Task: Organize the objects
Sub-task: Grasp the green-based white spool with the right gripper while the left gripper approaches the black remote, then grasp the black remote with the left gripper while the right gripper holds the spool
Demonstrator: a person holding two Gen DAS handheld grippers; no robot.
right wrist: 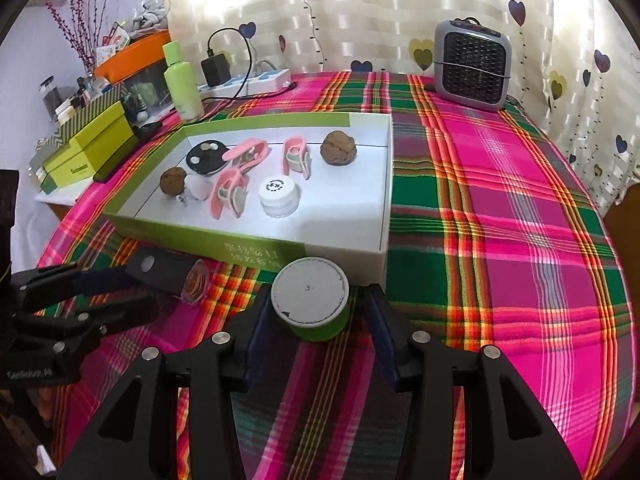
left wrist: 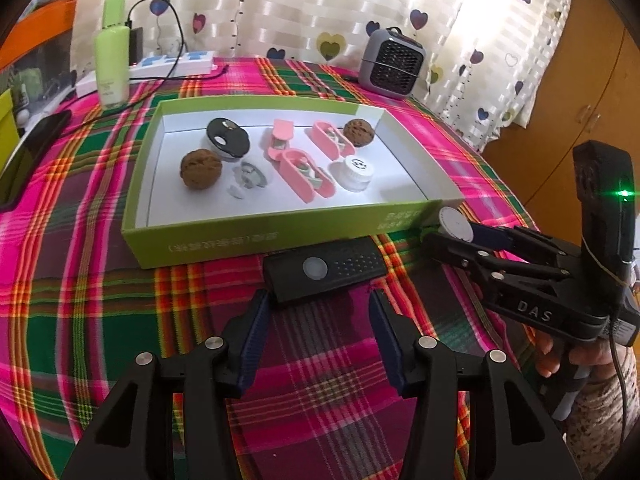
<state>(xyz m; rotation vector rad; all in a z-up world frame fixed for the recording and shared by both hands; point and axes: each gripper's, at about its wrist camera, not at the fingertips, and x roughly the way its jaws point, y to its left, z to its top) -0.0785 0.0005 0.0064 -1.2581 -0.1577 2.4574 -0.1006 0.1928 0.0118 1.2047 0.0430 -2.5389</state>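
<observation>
A green-and-white box lid [left wrist: 248,236] [right wrist: 352,258] lies on the plaid cloth and holds two walnuts [left wrist: 201,169], pink clips [left wrist: 306,176], a black disc [left wrist: 228,138] and a white cap [left wrist: 354,173] [right wrist: 279,197]. A black remote-like device [left wrist: 326,270] [right wrist: 166,270] lies just in front of the box. My left gripper [left wrist: 318,312] is open, its fingertips at the device's two ends. A green spool with a white top [right wrist: 310,300] [left wrist: 456,224] stands between the open fingers of my right gripper [right wrist: 316,308], which may touch it.
A grey mini heater [left wrist: 390,64] [right wrist: 472,66] stands at the table's back. A green bottle [left wrist: 113,62] [right wrist: 182,80], a power strip with cables [left wrist: 172,62] and a black phone [left wrist: 28,152] sit at the left. Green boxes [right wrist: 92,148] are stacked beside the table.
</observation>
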